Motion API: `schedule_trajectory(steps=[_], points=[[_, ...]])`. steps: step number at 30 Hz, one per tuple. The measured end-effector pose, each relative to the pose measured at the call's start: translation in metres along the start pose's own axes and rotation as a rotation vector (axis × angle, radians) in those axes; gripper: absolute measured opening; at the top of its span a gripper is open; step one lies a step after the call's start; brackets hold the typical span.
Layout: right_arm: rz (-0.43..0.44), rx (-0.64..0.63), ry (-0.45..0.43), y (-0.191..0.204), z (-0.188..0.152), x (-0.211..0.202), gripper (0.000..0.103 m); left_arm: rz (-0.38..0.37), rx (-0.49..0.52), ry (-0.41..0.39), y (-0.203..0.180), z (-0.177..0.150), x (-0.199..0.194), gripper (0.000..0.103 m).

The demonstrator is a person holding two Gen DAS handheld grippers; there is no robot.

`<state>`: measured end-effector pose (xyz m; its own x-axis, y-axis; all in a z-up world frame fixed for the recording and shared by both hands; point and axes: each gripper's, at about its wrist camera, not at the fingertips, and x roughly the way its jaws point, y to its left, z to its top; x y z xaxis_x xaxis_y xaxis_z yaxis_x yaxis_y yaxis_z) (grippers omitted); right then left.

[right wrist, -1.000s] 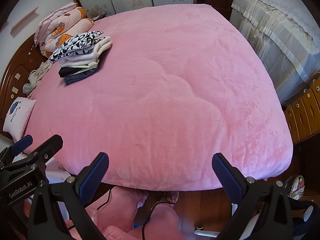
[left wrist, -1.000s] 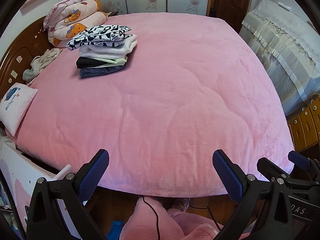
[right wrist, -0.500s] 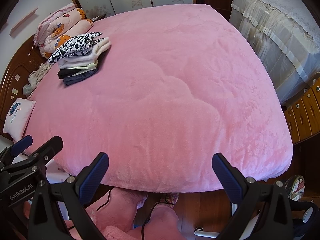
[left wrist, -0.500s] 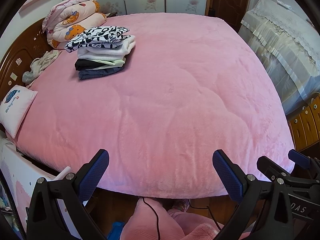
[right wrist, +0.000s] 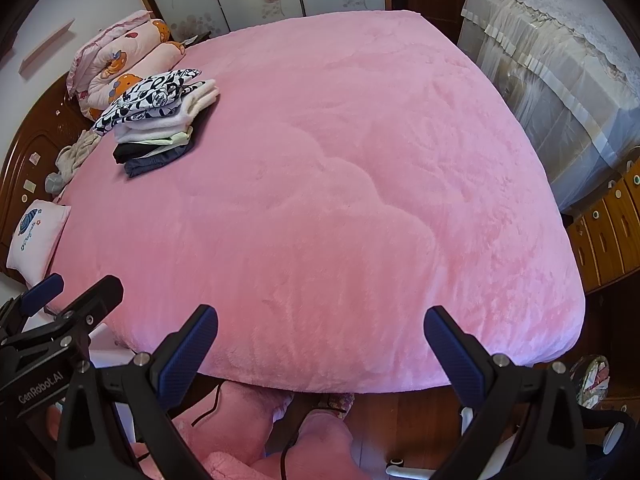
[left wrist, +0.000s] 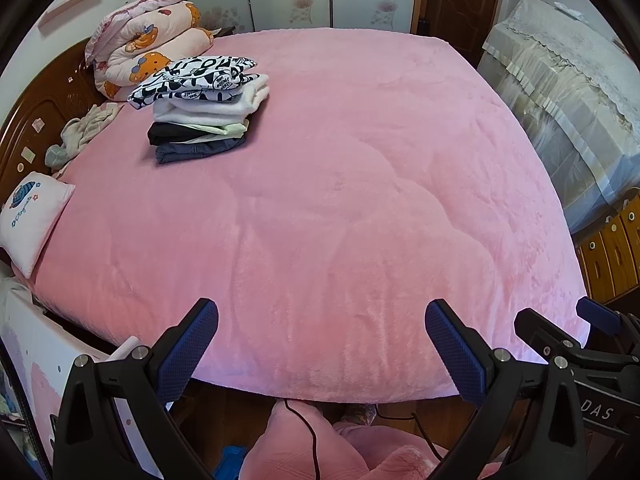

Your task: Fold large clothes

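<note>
Folded clothes (left wrist: pixel 200 108) sit stacked in the upper left of both views, on the pink bedspread (left wrist: pixel 340 200) beside a rolled quilt (left wrist: pixel 144 40). Left gripper (left wrist: pixel 322 344) and right gripper (right wrist: pixel 321 350) hang at the bottom edge, jaws spread wide, grasping nothing.

Both wrist views above bed (left wrist: pixel 360 200) foot edge, facing headboard (left wrist: pixel 48 112).
</note>
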<state>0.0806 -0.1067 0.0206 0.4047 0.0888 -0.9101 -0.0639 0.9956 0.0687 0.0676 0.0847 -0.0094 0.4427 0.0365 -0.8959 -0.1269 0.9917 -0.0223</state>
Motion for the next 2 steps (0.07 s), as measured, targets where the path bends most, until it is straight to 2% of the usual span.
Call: schedule_trajectory(steps=[2], points=[[0.001, 0.001, 0.0, 0.0001, 0.0004, 0.0, 0.103, 0.002, -0.003, 0.0, -0.0012, 0.0006, 0.0003, 0.103]])
